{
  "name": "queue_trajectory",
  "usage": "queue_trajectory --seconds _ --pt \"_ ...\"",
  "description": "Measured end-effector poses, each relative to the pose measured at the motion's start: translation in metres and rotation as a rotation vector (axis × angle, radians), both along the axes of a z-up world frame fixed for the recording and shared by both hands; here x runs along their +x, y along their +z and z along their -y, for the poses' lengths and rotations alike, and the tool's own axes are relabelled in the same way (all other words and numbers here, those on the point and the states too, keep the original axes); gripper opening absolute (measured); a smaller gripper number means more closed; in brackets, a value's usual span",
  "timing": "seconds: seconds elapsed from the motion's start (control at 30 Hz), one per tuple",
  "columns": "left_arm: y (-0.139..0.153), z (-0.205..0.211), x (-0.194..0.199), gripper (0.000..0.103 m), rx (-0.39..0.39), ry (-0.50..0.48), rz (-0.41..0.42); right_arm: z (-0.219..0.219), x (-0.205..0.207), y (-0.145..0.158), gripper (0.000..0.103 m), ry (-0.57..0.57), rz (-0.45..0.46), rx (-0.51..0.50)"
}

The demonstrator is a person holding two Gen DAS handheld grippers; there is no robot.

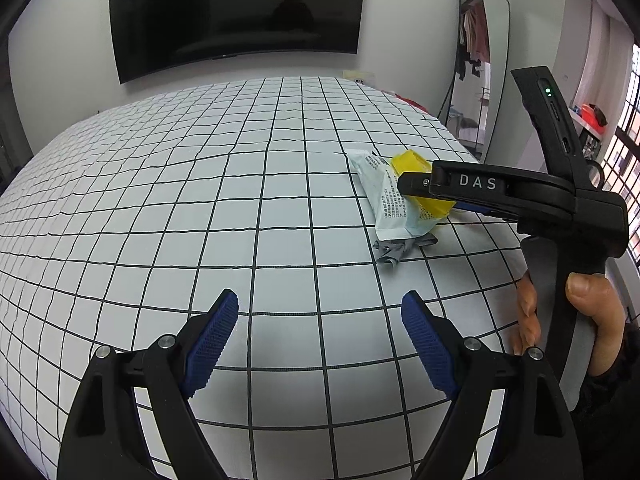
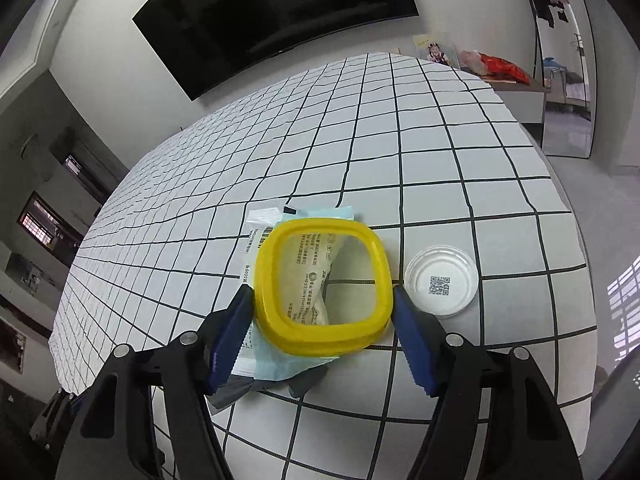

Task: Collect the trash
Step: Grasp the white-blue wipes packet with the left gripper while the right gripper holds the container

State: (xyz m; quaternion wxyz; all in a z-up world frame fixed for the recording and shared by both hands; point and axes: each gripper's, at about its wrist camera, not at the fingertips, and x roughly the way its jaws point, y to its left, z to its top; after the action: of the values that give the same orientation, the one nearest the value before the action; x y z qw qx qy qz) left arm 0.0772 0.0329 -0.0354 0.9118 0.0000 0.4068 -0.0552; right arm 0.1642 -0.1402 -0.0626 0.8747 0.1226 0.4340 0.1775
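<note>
Plastic, foil and cloth on a bed

Glossy yellow plastic lid (image 2: 322, 288); crinkled shiny wrapper (image 2: 256, 356); clear plastic cap (image 2: 441, 280); matt checked bedsheet (image 2: 460, 160); ribbed blue pads (image 2: 416, 348).

A bed (image 2: 440, 168) covered in a white sheet with a black grid pattern carries everything. On it lies a pale blue-and-white wrapper (image 2: 256, 264), with a crumpled grey scrap (image 1: 394, 250) on the sheet tucked partly beneath it. A yellow square-rimmed clear container (image 2: 324, 288) sits over the wrapper. Just beside that container, apart from it, a round clear lid (image 2: 441, 286) bearing a QR code lies flat on the sheet.
</note>
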Motion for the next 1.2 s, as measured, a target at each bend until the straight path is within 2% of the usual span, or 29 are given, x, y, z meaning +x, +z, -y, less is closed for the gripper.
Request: queue_trajectory --seconds 0.23,0.6,0.9,1.03,1.2 --pt "0.000 0.000 0.004 0.082 0.007 0.010 -0.002 0.005 -0.030 0.013 0.067 -0.014 0.056 0.004" --pt "0.013 0.012 0.013 0.082 0.036 0.006 0.035 0.037 -0.076 0.029 0.067 -0.072 0.111 -0.007" --pt "0.012 0.035 0.023 0.082 0.055 -0.034 0.038 0.072 -0.109 0.027 0.067 -0.146 0.118 -0.025" --pt "0.009 0.043 0.036 0.082 0.024 -0.063 -0.003 0.086 -0.120 0.020 0.067 -0.178 0.106 -0.028" --pt "0.010 0.056 0.047 0.082 0.042 -0.071 -0.002 0.097 -0.132 0.008 0.067 -0.197 0.080 -0.029"
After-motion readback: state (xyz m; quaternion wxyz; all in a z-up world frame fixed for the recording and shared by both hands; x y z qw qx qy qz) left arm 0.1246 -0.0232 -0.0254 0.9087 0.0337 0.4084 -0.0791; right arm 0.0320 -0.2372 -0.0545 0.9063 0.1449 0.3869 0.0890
